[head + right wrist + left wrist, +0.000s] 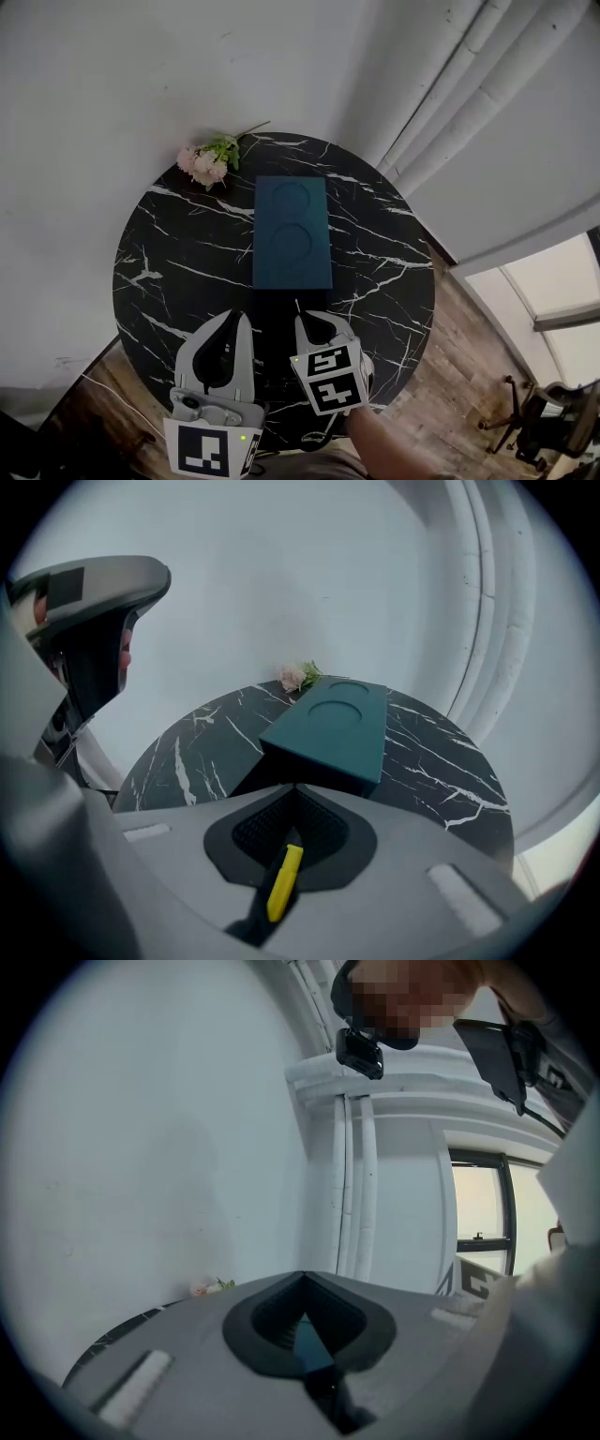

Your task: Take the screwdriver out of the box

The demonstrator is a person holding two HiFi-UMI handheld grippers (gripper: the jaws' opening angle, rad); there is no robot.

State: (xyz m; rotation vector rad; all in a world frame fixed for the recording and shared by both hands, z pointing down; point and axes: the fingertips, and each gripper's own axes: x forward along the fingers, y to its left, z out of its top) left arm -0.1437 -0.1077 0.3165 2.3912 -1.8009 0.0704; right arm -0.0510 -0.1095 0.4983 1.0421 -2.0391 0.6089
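Ok so nearest to the camera, at the 6 o'clock edge of the round black marble desk (178, 253), both claws hang side by side. The right claw (295, 789) is clamped down on a skinny yellow thing that I'm pretty sure is the screwdriver (284, 883). The yellow part sits back between the pads, and in the head view a thin dark sliver pokes out past the tips toward 12, most likely the shaft. So the screwdriver is in that claw and off the desk, not in the box. The left claw (305, 1277) next to it is closed with nothing in it, you just get a sliver of teal showing through the gap. My take on handling: it looks tiny and light, stiff all the way through, and the yellow handle is probably smooth plastic. Weight won't be the issue, but it could easily twist or slide out of a two-pad pinch. I'd keep the hold on the fat part of the handle, not the shaft, which is too thin for those pads to bite on, and not squeeze right at the end or it may pivot. Further out, the teal box (291, 234) lies flat in the middle of the desk with its long side running 6 to 12, two round recesses on top, well apart from both claws. Past that, at about 11 o'clock by the far rim, there's a little bunch of pink flowers (210, 159).
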